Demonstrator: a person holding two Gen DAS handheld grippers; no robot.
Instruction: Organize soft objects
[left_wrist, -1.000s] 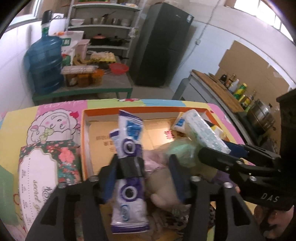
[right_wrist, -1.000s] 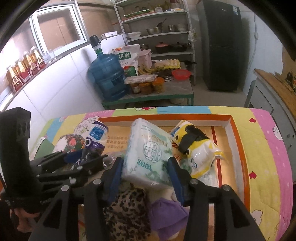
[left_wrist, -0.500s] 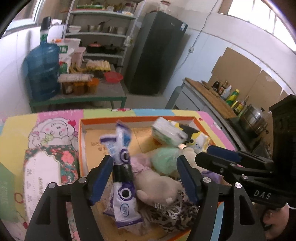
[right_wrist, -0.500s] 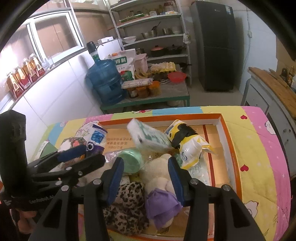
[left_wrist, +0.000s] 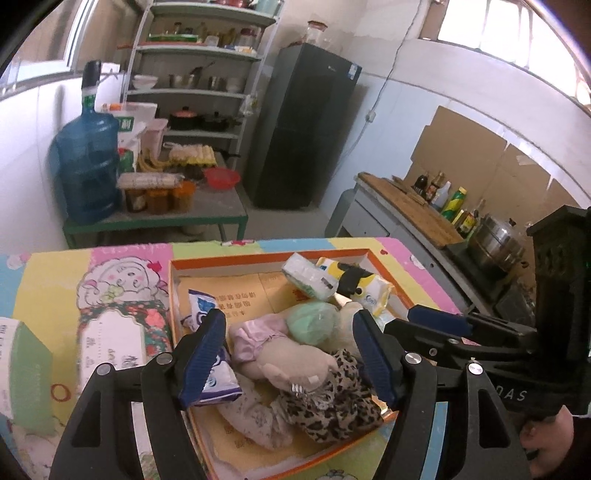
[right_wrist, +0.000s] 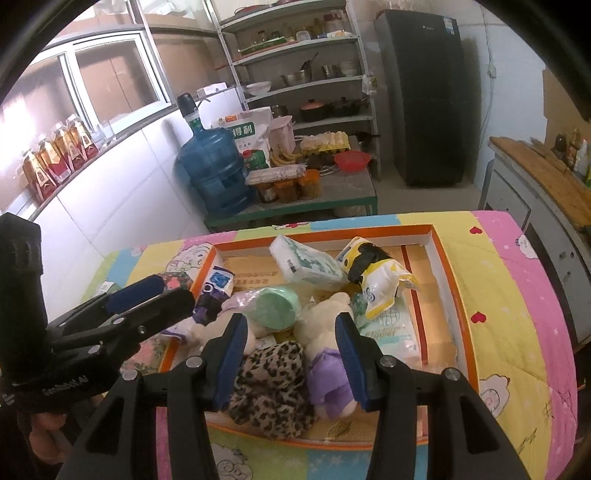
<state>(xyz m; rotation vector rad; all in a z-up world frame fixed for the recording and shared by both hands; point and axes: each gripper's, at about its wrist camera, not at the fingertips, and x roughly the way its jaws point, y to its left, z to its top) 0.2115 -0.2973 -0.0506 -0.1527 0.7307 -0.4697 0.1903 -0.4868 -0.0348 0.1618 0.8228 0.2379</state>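
An orange-rimmed cardboard box (left_wrist: 258, 256) (right_wrist: 448, 269) sits on a colourful quilt and holds soft things: a leopard-print cloth (left_wrist: 332, 410) (right_wrist: 269, 387), a beige plush (left_wrist: 295, 363), a green roll (left_wrist: 312, 321) (right_wrist: 277, 308), a white tissue pack (left_wrist: 308, 278) (right_wrist: 304, 264), a yellow-white pack (right_wrist: 376, 280) and a blue-purple pouch (left_wrist: 212, 373). My left gripper (left_wrist: 291, 356) is open and empty above the box's near side. My right gripper (right_wrist: 290, 358) is open and empty above the leopard cloth and a purple-dressed plush (right_wrist: 328, 376).
A floral tissue box (left_wrist: 118, 339) and a green box (left_wrist: 22, 373) lie on the quilt left of the box. Beyond the table stand a low bench with a blue water jug (right_wrist: 212, 173), shelves, a black fridge (right_wrist: 424, 96) and a counter (left_wrist: 410, 210).
My left gripper let go of the blue-purple pouch and my right let go of the white tissue pack; both now lie in the box. Both grippers opened, pulled back and rose.
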